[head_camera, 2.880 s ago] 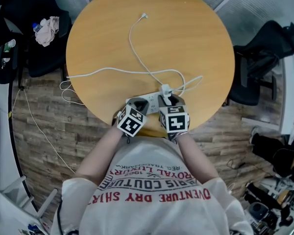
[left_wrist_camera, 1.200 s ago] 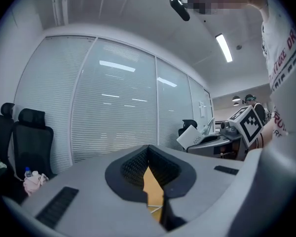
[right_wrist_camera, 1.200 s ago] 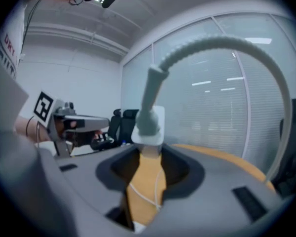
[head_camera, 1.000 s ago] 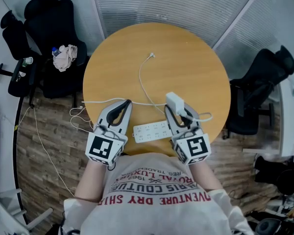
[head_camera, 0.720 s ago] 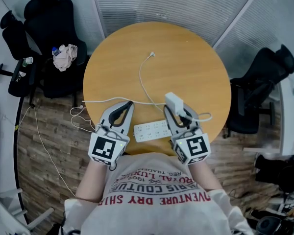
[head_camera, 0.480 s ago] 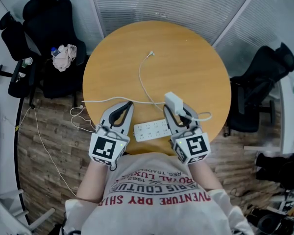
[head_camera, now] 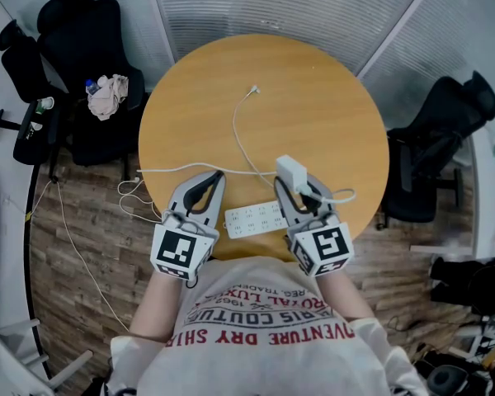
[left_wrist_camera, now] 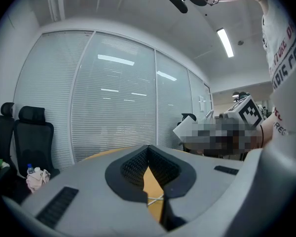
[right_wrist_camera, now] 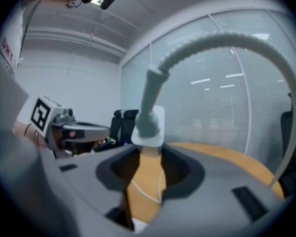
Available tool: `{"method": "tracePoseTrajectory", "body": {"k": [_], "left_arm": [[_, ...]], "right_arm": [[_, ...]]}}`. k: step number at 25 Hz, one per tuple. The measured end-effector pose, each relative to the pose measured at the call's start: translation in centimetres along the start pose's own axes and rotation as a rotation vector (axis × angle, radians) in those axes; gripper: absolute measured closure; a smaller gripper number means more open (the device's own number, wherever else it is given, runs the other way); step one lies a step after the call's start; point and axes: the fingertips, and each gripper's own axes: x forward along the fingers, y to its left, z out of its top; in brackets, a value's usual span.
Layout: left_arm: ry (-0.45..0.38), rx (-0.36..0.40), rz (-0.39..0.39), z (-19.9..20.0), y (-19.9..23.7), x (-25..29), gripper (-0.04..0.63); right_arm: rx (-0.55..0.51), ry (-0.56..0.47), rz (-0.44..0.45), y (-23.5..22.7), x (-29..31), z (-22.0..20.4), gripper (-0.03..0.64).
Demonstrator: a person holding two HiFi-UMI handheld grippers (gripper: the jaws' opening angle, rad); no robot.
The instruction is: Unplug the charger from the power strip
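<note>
Head view shows the white charger (head_camera: 290, 170) apart from the power strip (head_camera: 255, 219), just beyond its right end, so I judge that the unplugging itself is already done. The right gripper (head_camera: 301, 195) is clamped on the charger body with a jaw on each side, which keeps the block lifted while its cable (head_camera: 340, 195) bends away in a loop. The left gripper (head_camera: 213, 178) hovers just left of the power strip, jaws together and holding nothing; probably it waits there to steady the strip. The power strip lies flat on the round table (head_camera: 330, 97), near the person's edge.
</note>
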Motion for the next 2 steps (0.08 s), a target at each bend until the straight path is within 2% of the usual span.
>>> {"method": "tracePoseTrajectory", "body": {"k": [2], "left_arm": [[0.0,-0.013,0.002,0.04,-0.06,-0.06,0.561]], "right_arm": [[0.002,-0.001,0.005,0.1,0.04,-0.05,0.465]]}}
